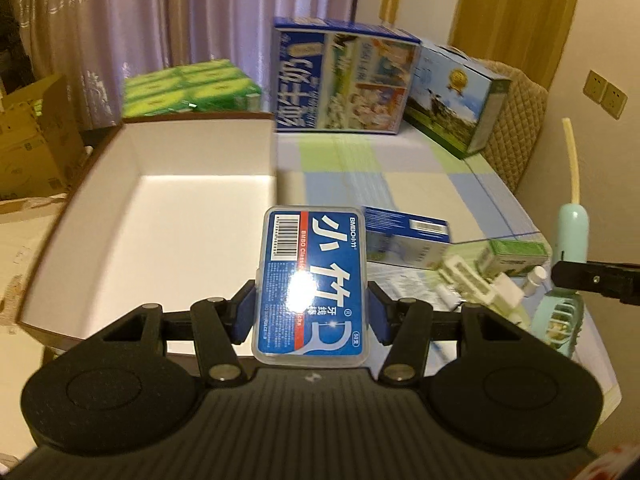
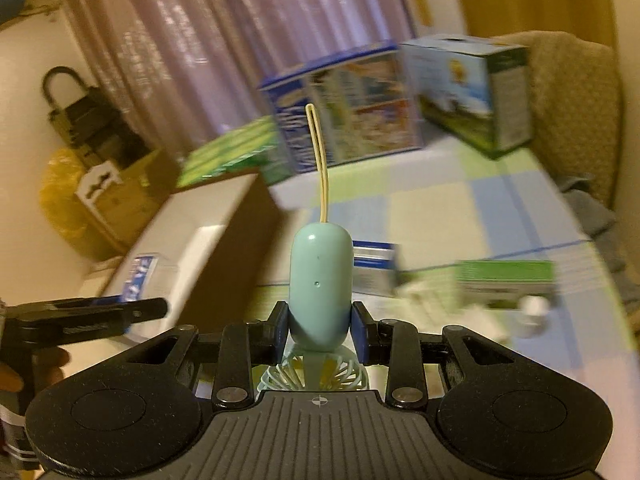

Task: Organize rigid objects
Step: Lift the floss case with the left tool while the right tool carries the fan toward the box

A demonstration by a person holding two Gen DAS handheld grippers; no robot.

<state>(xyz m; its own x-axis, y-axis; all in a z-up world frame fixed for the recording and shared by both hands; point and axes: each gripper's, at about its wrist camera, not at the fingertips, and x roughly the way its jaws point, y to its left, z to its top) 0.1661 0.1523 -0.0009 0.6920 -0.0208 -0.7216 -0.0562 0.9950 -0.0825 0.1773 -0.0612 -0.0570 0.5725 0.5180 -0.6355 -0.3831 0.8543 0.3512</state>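
My left gripper [image 1: 312, 308] is shut on a clear case of dental floss picks [image 1: 310, 276] with a blue label, held in the air beside the near right corner of an open white-lined box [image 1: 168, 216]. My right gripper [image 2: 320, 326] is shut on the handle of a mint-green hand fan [image 2: 320, 292]; its cage shows below the pads and a yellow strap loop [image 2: 318, 152] sticks up. In the left wrist view the fan [image 1: 572, 232] and the right gripper's finger [image 1: 592, 278] appear at the right edge. The left gripper with the floss case [image 2: 138, 276] shows at the left of the right wrist view.
On the checked tablecloth [image 1: 420, 184] lie a small blue box [image 1: 408, 236], a green-topped box [image 1: 516, 256], a white plastic piece [image 1: 468, 280] and a small white bottle [image 1: 534, 278]. Large milk cartons [image 1: 344, 76] and a green pack [image 1: 192, 88] stand behind. Cardboard boxes [image 1: 32, 140] sit at left.
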